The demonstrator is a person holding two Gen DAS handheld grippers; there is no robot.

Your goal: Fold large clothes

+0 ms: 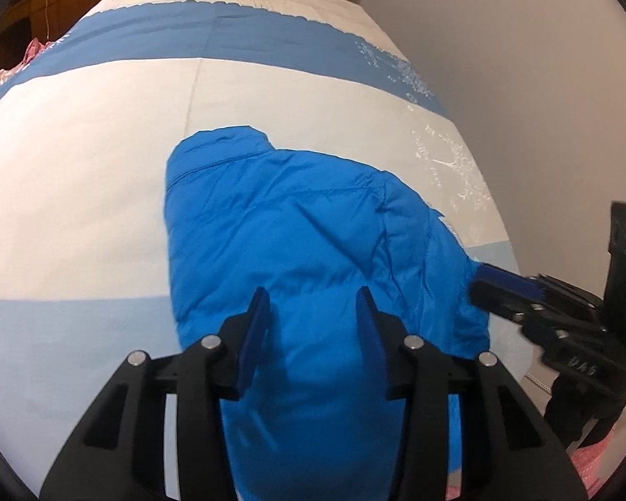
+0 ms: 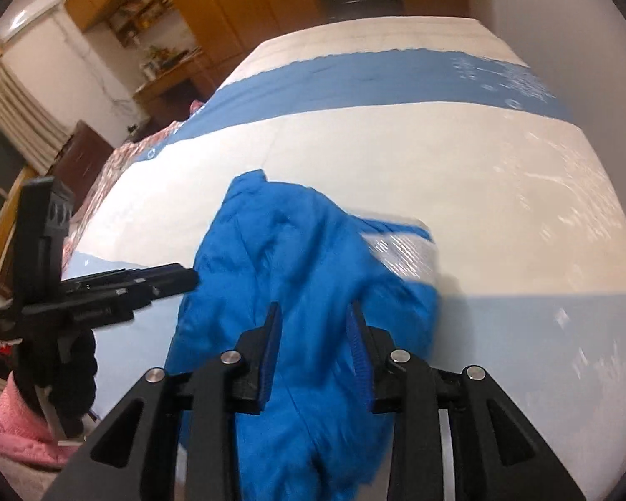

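Note:
A bright blue padded jacket (image 1: 296, 242) lies partly folded on a bed with a white and blue striped cover (image 1: 83, 192). In the right wrist view the jacket (image 2: 296, 275) is blurred, with a silvery inner lining (image 2: 400, 254) showing at its right side. My left gripper (image 1: 313, 313) is open just above the jacket's near part; it also shows from the side in the right wrist view (image 2: 188, 277) at the jacket's left edge. My right gripper (image 2: 313, 325) is open over the jacket; in the left wrist view it (image 1: 480, 282) sits at the jacket's right edge.
A plain wall (image 1: 542, 83) runs along the bed's right side. Wooden cabinets (image 2: 213, 4) and a desk (image 2: 167, 79) stand beyond the bed's left side. A pink patterned cloth (image 2: 117, 167) lies at the bed's left edge. A pink sleeve (image 2: 16, 430) shows low left.

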